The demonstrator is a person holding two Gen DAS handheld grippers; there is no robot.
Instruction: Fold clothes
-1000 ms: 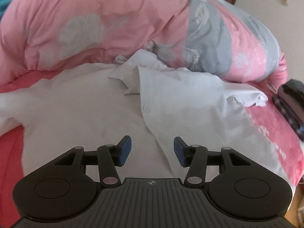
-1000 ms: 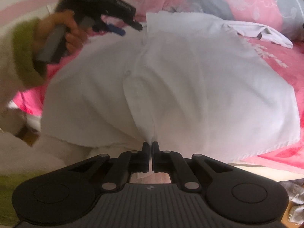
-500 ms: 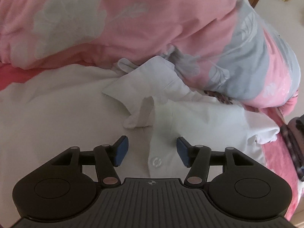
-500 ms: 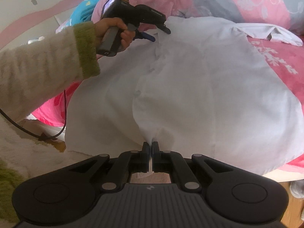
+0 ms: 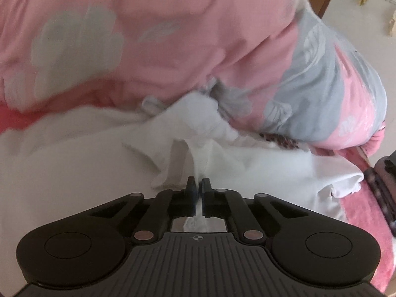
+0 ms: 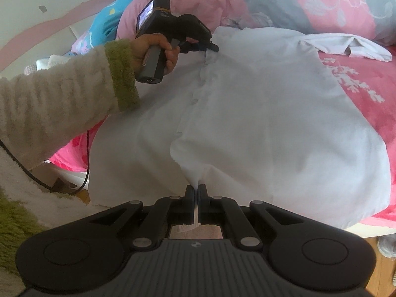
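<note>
Left wrist view
- Left gripper (image 5: 198, 185): jaws pressed together on a pinch of white cloth at the button placket, just below the collar (image 5: 188, 121).
- White shirt (image 5: 74, 173): spread front-up on the bed, its collar end against the pink and grey quilt (image 5: 173, 37).
- Hard to read: the picture is blurred, so the collar's folds run together; a dark bundle (image 5: 383, 180) is cut off at the right edge (I cannot tell what it is).

Right wrist view
- Right gripper (image 6: 196, 193): closed tight on the shirt's hem at the near end of the placket, a tag of cloth showing behind the pads.
- Shirt body (image 6: 272, 123): lies across the pink bedsheet (image 6: 358, 74), 1 sleeve (image 6: 346, 47) thrown out toward the quilt.
- Person's hand (image 6: 153, 52): grips the other tool's handle, its tip at the collar end.
- Hidden: the far sleeve sits under the person's fleecy arm (image 6: 61, 104); the hem's left corner drops over the bed edge.

Step and next move
- Step: judged as the set-up, both ends of the placket held, no fold made.
- Next: likely a matched lift or pull by the 2 tools, keeping the line taut so the front lies flat.
</note>
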